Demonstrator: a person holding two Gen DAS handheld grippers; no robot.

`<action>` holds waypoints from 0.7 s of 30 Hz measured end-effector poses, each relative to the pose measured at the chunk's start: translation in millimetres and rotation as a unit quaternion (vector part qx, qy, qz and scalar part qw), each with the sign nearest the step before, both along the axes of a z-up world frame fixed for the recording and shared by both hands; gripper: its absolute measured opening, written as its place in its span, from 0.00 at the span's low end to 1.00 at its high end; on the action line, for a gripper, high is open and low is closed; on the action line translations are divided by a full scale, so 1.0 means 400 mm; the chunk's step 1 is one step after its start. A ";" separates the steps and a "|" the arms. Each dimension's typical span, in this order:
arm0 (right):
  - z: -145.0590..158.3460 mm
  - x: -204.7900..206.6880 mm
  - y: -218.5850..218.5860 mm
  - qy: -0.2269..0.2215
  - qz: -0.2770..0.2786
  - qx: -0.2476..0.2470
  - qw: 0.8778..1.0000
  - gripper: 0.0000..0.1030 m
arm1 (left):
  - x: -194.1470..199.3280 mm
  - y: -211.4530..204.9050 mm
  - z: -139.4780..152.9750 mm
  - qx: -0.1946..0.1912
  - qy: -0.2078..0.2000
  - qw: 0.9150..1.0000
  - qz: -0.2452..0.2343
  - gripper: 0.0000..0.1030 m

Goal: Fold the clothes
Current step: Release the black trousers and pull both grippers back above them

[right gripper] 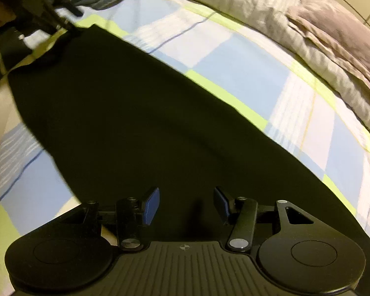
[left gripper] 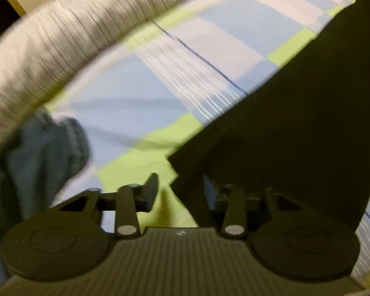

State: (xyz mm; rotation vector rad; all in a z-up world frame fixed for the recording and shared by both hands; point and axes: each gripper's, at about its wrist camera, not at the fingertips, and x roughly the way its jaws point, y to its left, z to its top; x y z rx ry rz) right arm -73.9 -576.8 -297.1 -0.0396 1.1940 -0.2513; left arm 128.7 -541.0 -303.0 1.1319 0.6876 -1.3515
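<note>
A dark garment lies flat on the checked bedsheet, filling the right of the left wrist view. My left gripper is open at the garment's near-left corner, with its right finger partly over the cloth edge. In the right wrist view the same dark garment spreads across the middle. My right gripper is open just above it, blue pads apart, holding nothing. The left gripper also shows in the right wrist view, at the garment's far corner.
A grey ribbed blanket runs along the bed's far side, also in the right wrist view with a mauve cloth on it. A crumpled blue garment lies at the left. The sheet is blue, white and lime checked.
</note>
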 end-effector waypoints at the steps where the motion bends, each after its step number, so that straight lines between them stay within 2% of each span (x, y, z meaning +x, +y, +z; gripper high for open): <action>1: -0.001 -0.004 -0.008 0.000 -0.006 -0.003 1.000 0.50 | -0.004 -0.002 -0.001 0.006 -0.010 1.000 -0.004 0.01; 3: -0.001 -0.011 -0.034 -0.001 -0.018 -0.008 1.000 0.50 | -0.021 0.013 0.035 -0.024 -0.050 0.998 -0.024 0.01; 6: 0.008 -0.033 -0.072 -0.006 -0.034 -0.018 0.999 0.51 | -0.023 0.030 0.108 -0.091 -0.070 0.993 -0.009 0.01; 9: 0.010 -0.053 -0.102 -0.008 -0.056 -0.020 0.998 0.51 | -0.023 0.010 0.082 -0.078 -0.081 0.994 -0.003 0.01; 11: 0.009 -0.067 -0.114 -0.005 -0.067 -0.017 0.998 0.51 | -0.016 -0.007 0.036 -0.045 -0.078 0.996 -0.002 0.02; 13: 0.007 -0.086 -0.121 -0.002 -0.074 -0.014 0.997 0.51 | -0.005 -0.011 0.006 -0.015 -0.107 0.994 0.009 0.03; 14: 0.006 -0.100 -0.124 -0.001 -0.078 -0.012 0.997 0.51 | 0.001 -0.011 -0.005 -0.002 -0.124 0.992 0.017 0.07; 17: -0.006 -0.154 -0.140 0.005 -0.103 -0.006 0.995 0.51 | 0.013 0.008 0.013 0.000 -0.146 0.989 0.038 0.12; 21: -0.021 -0.271 -0.191 0.009 -0.187 0.007 0.982 0.51 | -0.010 0.040 0.071 -0.024 -0.160 0.986 0.040 0.20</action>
